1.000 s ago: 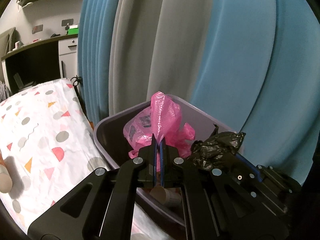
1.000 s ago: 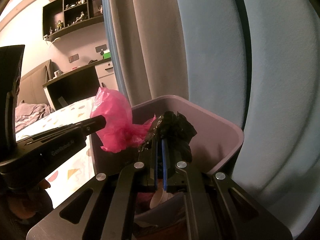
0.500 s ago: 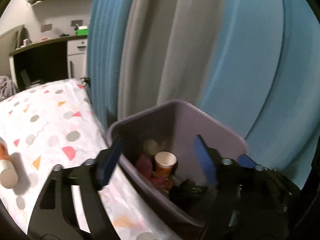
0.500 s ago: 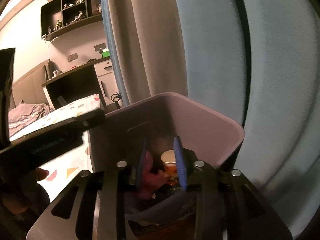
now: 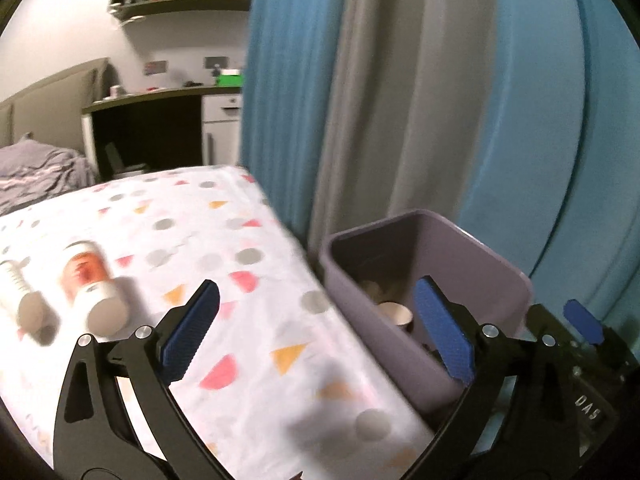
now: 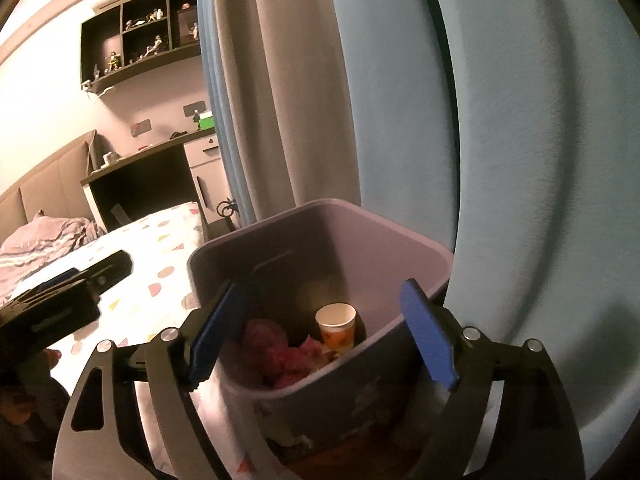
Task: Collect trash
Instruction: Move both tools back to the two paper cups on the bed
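Purple trash bin [image 6: 404, 240], centre frame beside patterned bed [image 5: 200, 240], containing paper cup [image 6: 336, 326] and pink bag [image 6: 276, 354]; left gripper [image 5: 316, 328] and right gripper [image 6: 322, 334] fingers apart, empty.

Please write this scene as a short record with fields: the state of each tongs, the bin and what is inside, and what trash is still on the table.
left tongs: open, empty, over the tablecloth edge
right tongs: open, empty, above the bin
bin: purple, beside the table, in front of curtains
bin contents: paper cup upright, pink bag
tablecloth: white with coloured shapes
trash on table: orange-labelled container lying down, white bottle beside it
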Tool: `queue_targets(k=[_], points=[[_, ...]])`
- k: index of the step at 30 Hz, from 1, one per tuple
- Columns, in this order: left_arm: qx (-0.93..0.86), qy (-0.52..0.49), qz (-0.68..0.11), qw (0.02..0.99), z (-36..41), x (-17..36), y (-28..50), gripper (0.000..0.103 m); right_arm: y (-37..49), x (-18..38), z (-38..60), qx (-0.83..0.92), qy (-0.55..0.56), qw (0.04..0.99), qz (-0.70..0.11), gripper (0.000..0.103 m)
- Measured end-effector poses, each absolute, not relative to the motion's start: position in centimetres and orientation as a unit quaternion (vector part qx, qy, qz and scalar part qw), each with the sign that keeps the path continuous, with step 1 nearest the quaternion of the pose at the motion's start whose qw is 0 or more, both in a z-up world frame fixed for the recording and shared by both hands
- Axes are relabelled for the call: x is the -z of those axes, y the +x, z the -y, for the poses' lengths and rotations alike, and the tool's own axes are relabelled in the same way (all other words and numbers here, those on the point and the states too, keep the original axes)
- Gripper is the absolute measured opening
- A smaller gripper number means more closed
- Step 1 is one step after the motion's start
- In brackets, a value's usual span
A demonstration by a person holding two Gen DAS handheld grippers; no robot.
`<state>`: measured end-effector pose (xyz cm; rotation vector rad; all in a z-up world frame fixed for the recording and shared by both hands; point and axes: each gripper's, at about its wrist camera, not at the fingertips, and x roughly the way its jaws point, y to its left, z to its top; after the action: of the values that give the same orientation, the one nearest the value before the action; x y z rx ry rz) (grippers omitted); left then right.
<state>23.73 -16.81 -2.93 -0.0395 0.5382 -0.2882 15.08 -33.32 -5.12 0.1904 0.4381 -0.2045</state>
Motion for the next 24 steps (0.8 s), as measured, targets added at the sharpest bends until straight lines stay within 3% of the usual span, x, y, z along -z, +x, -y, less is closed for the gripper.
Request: queue_targets(k=[24], points=[[-0.087, -0.086, -0.268, 0.956, -2.8, 3.1, 17.1, 0.097, 13.1, 3.0, 20.7, -0.03, 0.041, 0.977, -0.207, 0.089]])
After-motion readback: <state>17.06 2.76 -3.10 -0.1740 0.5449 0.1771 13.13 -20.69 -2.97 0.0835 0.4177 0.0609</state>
